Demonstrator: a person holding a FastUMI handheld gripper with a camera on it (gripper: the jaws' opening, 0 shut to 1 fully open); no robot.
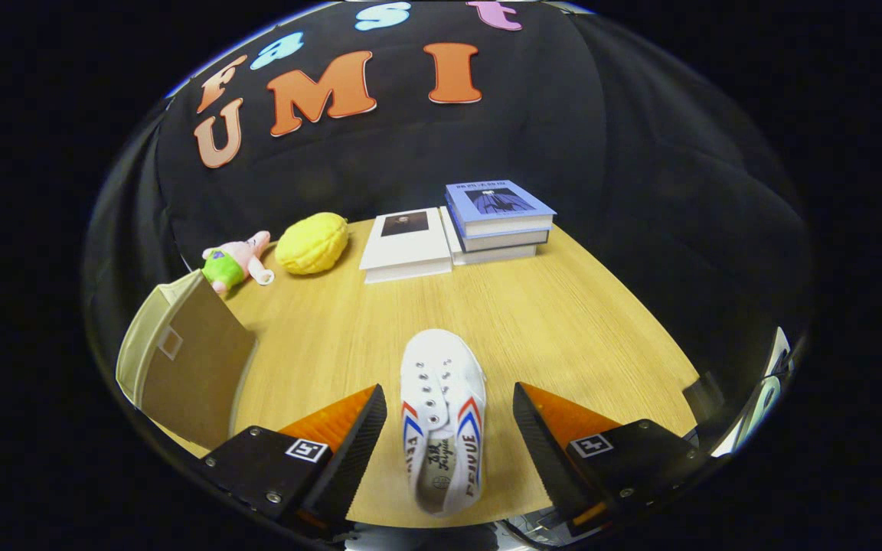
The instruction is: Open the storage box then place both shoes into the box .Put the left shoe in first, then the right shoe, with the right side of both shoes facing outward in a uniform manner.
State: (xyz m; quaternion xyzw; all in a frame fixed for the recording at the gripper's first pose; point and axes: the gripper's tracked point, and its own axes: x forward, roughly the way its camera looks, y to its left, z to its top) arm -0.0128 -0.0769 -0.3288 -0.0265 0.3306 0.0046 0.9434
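I hold the gripper (450, 428) with fingers spread wide on either side of a white shoe (442, 417) lying on the wooden table (563, 321), touching neither side; the beige storage box (184, 360) stands to the left.

A single fisheye camera rides on the hand-held gripper (449, 428) and looks forward and steeply downward along its two fingers, which spread wide apart at the near side of the view. It hovers close above the near edge of the light wooden desk (563, 329), near enough that a white canvas shoe with red and blue stripes (442, 417) lying between the fingers looks large. The lens faces the desk's far edge, where a stack of blue-and-white books (498, 222) sits small against the black cloth wall (410, 161). The curved wide angle also takes in the desk's left edge, with a beige fabric storage box (184, 360).
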